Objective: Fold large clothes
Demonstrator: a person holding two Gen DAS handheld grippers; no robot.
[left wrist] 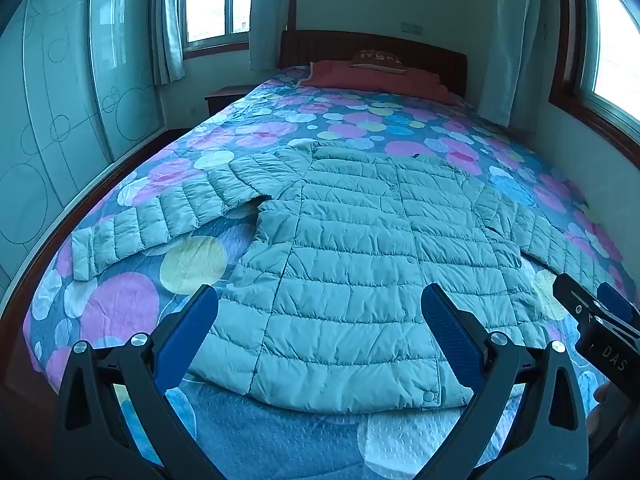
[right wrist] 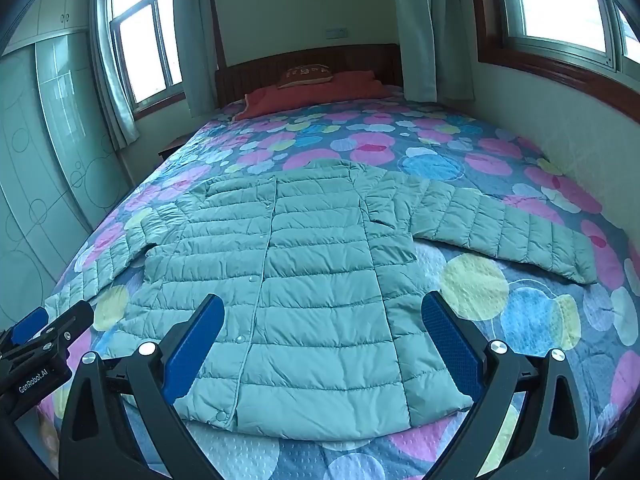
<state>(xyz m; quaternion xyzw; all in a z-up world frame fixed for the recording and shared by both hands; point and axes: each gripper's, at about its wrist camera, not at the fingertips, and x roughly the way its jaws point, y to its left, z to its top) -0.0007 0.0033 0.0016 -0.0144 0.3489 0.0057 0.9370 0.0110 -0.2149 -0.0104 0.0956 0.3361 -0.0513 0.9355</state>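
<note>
The pale green quilted jacket (left wrist: 360, 248) lay spread flat on the bed, front up and snapped closed down the middle, its hem toward the cameras. Both sleeves stretched outward, one toward the wardrobe side (left wrist: 160, 216), the other toward the window wall (right wrist: 500, 228). Beneath it was a bedspread (left wrist: 192, 148) printed with pink, blue and yellow circles (a red pillow (right wrist: 320, 92) sat at the headboard end). The left gripper (left wrist: 320, 332) hovered just short of the hem with its blue-padded fingers (left wrist: 192, 332) spread wide, grasping nothing. The right gripper (right wrist: 324, 336) hung likewise above the hem, fingers (right wrist: 452, 340) released and apart, touching no cloth.
</note>
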